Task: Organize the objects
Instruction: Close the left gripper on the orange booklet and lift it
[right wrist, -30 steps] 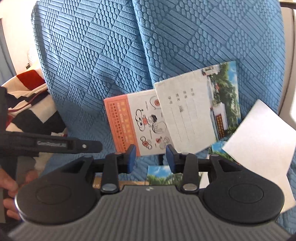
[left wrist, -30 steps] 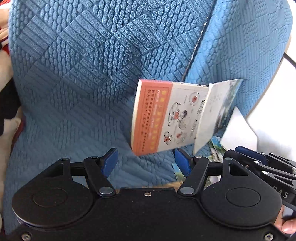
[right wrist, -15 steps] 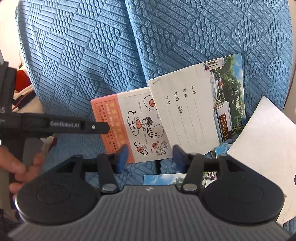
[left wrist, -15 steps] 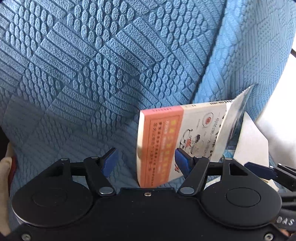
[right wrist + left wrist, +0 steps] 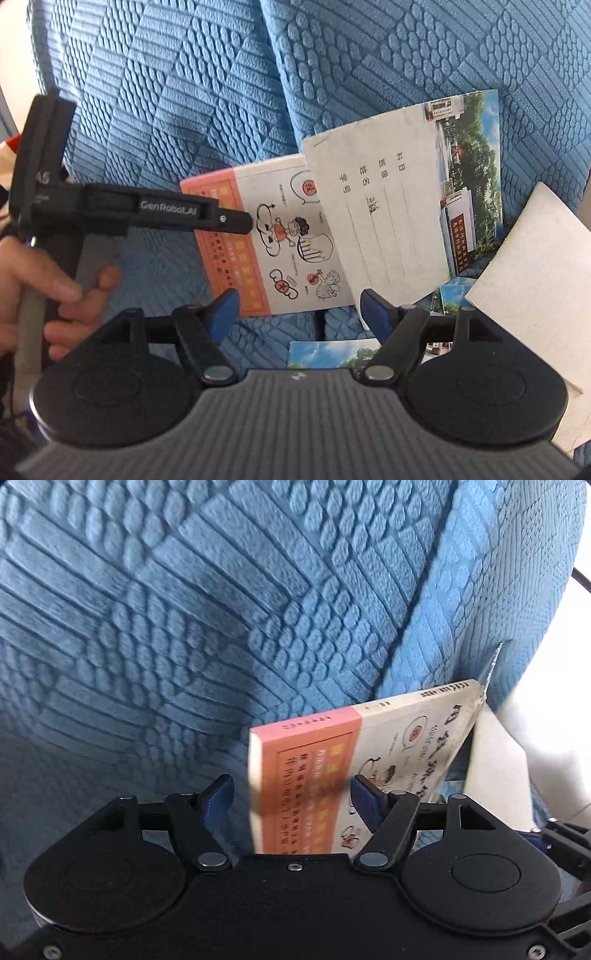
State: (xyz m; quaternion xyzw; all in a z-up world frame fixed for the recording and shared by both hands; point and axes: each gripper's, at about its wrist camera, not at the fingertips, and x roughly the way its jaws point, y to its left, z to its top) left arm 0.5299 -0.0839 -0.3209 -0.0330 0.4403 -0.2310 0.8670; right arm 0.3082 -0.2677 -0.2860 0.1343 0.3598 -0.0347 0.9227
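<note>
1. Against the blue quilted sofa cushion leans an orange-and-white book, the landmark for everything below; its cover carries cartoon drawings and an orange band of print.
2. Left of the book in the right wrist view, a person's hand holds the left hand-held gripper by its grip. Its black arm reaches across to the book's orange edge, and the lettering "GenRoboLAI" is readable on it.
3. Seen from the left wrist view, the left hand-held gripper is released: its blue pads stand apart with the book's near edge between them. Neither pad clearly presses on the cover.
4. Just right of the book, and overlapping its upper right corner, a white exercise book leans on the same cushion. It has ruled lines, a few printed characters, and a photo strip of buildings and trees along its right side.
5. Below the book, nearest the camera, the right hand-held gripper is opening, its blue pads spread wide. Only cushion and the lower edges of the two books show in the gap; nothing is gripped.
6. Below the exercise book lie small picture cards with sky and trees, partly hidden by the gripper body.
7. Far right of the book, a white sheet of card lies tilted, its corner just beside the exercise book.
</note>
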